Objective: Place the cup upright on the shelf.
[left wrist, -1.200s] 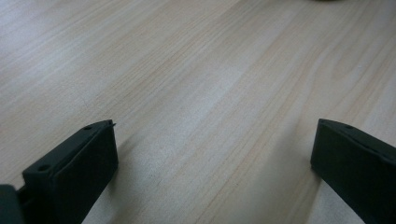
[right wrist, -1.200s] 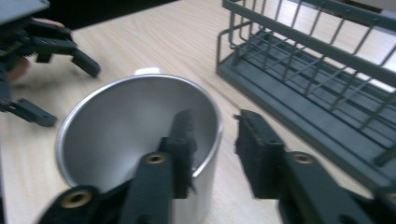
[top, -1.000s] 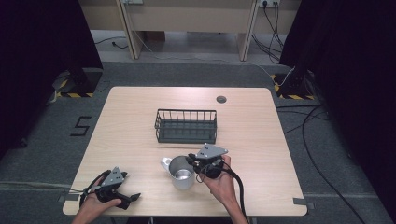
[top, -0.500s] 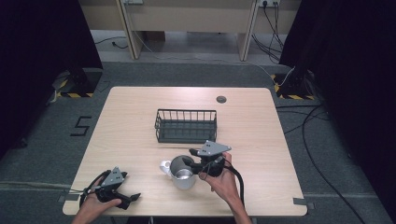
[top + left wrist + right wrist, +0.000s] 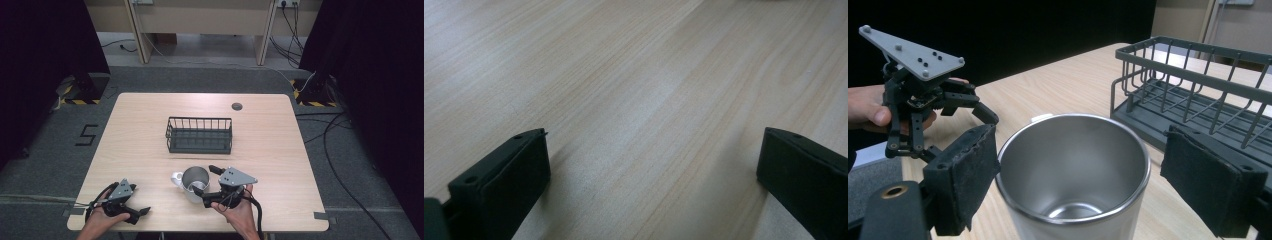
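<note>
A steel mug [image 5: 194, 182] with a white handle [image 5: 176, 177] stands upright on the wooden table [image 5: 275, 150], near the front edge. My right gripper [image 5: 204, 180] is open, one jaw on each side of the mug. In the right gripper view the mug [image 5: 1073, 170] stands between the two pads [image 5: 965, 175]; the left pad is close to its rim and the right pad stands apart from it. My left gripper [image 5: 139, 215] rests at the front left corner, open, with bare table [image 5: 624, 75] between its jaws [image 5: 654, 170].
A dark wire basket [image 5: 199, 135] stands empty mid-table, just beyond the mug, and in the right gripper view the basket [image 5: 1198, 85] is at the right. A round cable grommet [image 5: 237, 106] lies farther back. Cables trail off the front edge.
My right gripper has drawn back toward the front edge and slightly right. The mug has stayed in about the same place, and the left gripper has not moved.
</note>
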`<act>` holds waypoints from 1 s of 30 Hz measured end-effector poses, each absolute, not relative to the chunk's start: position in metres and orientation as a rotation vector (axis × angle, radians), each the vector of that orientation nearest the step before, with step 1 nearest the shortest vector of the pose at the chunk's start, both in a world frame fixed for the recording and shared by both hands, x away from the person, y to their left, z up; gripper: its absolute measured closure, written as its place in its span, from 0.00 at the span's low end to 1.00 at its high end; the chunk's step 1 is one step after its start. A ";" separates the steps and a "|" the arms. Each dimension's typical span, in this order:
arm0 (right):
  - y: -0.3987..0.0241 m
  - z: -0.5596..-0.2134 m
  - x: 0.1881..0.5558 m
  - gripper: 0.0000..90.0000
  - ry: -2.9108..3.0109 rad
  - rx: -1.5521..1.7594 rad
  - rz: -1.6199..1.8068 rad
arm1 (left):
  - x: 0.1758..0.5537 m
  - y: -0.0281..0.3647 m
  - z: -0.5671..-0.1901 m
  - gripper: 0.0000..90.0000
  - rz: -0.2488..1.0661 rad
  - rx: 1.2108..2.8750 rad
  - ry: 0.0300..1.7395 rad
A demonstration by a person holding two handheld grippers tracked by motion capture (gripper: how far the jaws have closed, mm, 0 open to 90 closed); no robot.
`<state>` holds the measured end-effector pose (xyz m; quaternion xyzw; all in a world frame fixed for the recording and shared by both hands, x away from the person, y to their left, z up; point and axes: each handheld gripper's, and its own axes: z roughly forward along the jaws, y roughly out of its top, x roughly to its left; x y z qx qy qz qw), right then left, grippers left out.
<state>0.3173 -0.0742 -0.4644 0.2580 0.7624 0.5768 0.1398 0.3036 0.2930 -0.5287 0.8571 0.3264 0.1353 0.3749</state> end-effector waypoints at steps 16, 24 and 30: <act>-0.058 -0.478 0.324 0.07 2.206 0.709 1.645 | 0.304 0.293 -0.529 0.00 0.346 2.193 0.836; -0.050 -0.483 0.328 0.05 2.201 0.706 1.645 | 0.304 0.293 -0.529 0.00 0.346 2.193 0.836; -0.045 -0.485 0.332 0.05 2.192 0.705 1.657 | 0.304 0.293 -0.529 0.00 0.346 2.193 0.836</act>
